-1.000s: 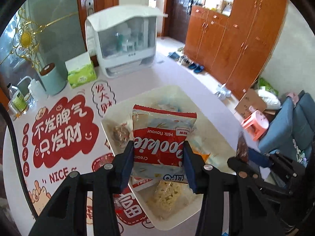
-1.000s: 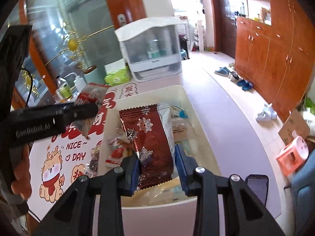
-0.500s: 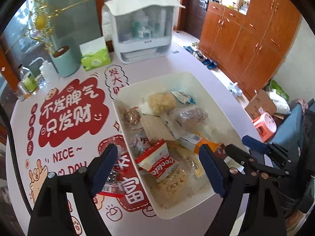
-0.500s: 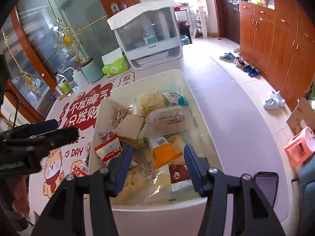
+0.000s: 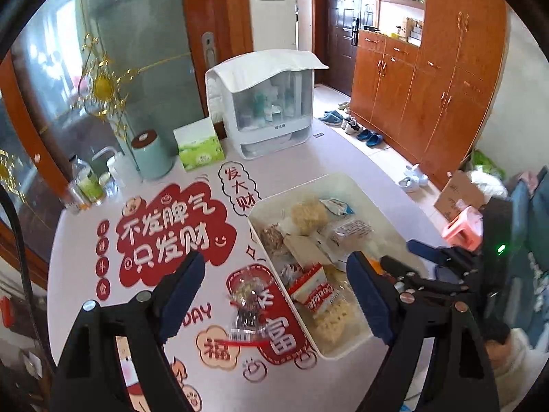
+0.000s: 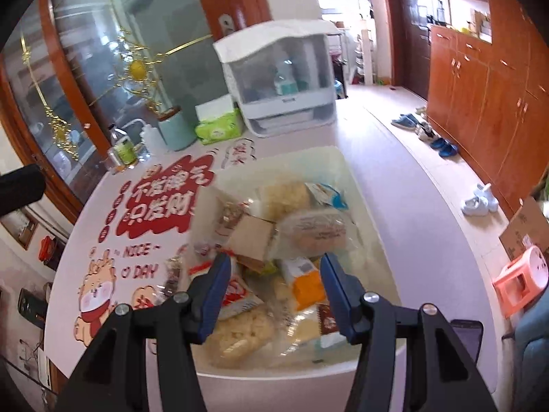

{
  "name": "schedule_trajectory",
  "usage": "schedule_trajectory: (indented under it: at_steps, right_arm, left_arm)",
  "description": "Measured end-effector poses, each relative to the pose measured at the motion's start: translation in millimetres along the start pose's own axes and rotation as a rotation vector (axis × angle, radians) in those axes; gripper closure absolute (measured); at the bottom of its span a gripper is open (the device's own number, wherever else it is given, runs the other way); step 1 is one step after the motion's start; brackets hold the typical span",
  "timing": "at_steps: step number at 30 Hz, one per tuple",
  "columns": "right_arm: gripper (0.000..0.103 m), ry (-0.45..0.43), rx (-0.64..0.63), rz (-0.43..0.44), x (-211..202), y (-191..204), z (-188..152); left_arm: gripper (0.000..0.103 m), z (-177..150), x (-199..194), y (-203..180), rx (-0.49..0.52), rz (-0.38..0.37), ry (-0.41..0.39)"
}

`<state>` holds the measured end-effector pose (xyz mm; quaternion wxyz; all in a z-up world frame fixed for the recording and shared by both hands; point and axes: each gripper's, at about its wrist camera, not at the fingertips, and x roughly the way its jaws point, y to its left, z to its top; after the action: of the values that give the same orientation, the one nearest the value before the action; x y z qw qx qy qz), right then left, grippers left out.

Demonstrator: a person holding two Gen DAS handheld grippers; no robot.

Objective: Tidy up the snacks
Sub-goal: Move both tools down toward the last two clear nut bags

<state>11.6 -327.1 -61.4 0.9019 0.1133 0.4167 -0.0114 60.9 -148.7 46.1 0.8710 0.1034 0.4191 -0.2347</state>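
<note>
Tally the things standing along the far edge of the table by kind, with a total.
Cabinet: 1
Tissue box: 1
Green canister: 1
Bottles: 2, the second a white one
Total: 5

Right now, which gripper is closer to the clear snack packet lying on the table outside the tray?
Left. The left gripper hangs open right above the clear packet. The right gripper is open over the white tray, with the packet off to its left.
</note>
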Motion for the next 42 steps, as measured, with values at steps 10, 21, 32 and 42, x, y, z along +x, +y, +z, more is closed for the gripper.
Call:
schedule_trajectory:
  at_steps: [10, 21, 32, 42]
  right_arm:
    - [0.048, -0.029, -0.053, 0.031, -21, 64, 20]
    - [0.048, -0.051, 0.079, -0.159, -17, 156, 20]
    - [0.048, 0.044, 0.221, -0.271, 46, 188, -49]
    - [0.048, 0.063, 0.369, -0.309, 117, 180, -116]
  left_arm:
    - [0.019, 34, -76, 76, 0.112, 0.137, -0.134]
    - [0.004, 84, -67, 138, 0.537, 0.077, -0.275]
    - [0.004, -5, 174, 103, 0.799, -0.223, 0.116]
    - [0.007, -72, 285, 20, 0.926, -0.376, 0.292]
